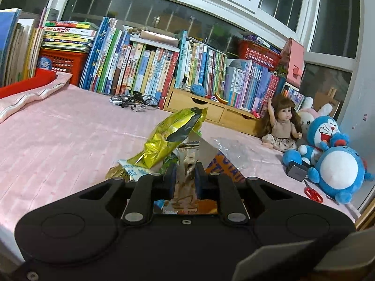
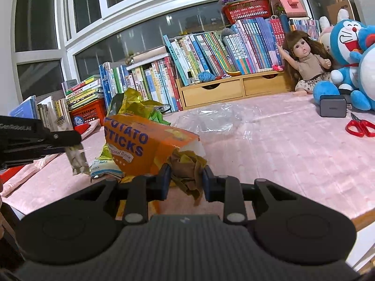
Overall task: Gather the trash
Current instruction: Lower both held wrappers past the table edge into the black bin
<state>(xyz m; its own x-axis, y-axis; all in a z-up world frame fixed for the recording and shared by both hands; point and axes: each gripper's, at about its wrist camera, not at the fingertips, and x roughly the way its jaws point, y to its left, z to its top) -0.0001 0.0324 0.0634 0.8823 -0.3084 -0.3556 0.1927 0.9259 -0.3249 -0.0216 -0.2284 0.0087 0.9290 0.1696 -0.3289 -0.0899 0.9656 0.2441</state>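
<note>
Nearest, the left hand-held gripper [image 1: 185, 175] is clamping a silvery snack wrapper [image 1: 188, 161] and the right hand-held gripper [image 2: 185, 178] is pinching a crumpled brown wrapper [image 2: 187, 166], each apparently lifted clear for disposal. Just beyond, an orange potato-sticks box [image 2: 140, 145], a gold-green foil bag [image 1: 173, 138] and clear plastic film [image 2: 218, 117] are lying together on the pink bed [image 2: 293, 152], likely awaiting collection.

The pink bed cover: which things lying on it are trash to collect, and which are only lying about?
Trash:
- yellow snack bag
- orange potato sticks box
- clear plastic film
- silver wrapper
- brown crumpled paper

Lying about:
- doll
- blue plush toys
- red scissors
- charger
</note>
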